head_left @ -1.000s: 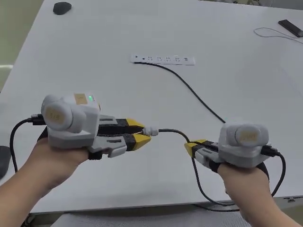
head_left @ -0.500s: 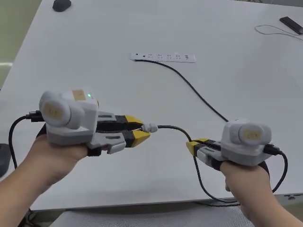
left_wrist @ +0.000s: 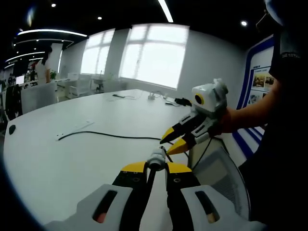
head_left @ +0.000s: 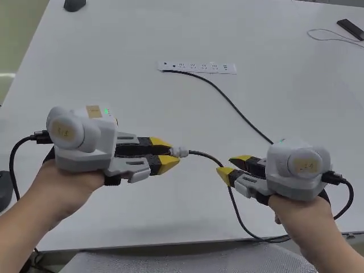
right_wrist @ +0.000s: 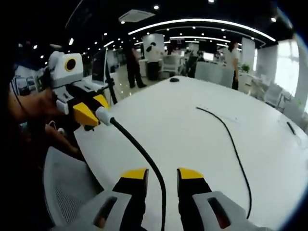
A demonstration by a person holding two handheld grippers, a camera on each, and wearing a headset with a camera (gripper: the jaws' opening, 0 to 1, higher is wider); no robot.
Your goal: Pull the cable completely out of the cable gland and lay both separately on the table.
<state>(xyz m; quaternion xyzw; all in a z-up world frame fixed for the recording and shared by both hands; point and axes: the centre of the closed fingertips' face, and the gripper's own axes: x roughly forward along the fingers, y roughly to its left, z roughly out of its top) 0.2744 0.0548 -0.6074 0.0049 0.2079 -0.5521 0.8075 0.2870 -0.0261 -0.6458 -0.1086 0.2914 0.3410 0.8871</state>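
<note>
Head view: the left gripper (head_left: 170,154) is held above the near part of the white table (head_left: 114,68). Its yellow-tipped jaws are closed on the small white gland (head_left: 180,152), which sticks out just past the tips. The black cable (head_left: 206,155) comes out of the gland's free end, so the two are not yet apart. It bends down to the right and passes between the jaws of the right gripper (head_left: 232,166), then drops in a loop past the table's near edge. The right gripper's jaws stand apart, one on each side of the cable.

Right gripper view shows this plainly. A gap lies on both sides of the cable where it runs between the yellow tips, and beyond them it climbs leftward to the gland in the left gripper. Left gripper view has the gland pinched between its own tips, with the right gripper just beyond, jaws spread.

Farther back on the table lies a white power strip (head_left: 197,67), its black cord (head_left: 239,116) running toward the right gripper. A dark mouse (head_left: 74,4) sits at the far left corner. A flat black object (head_left: 348,26) and a thin white wire (head_left: 333,37) lie at the far right. A grey mesh chair (right_wrist: 62,187) stands by the table's near edge.
</note>
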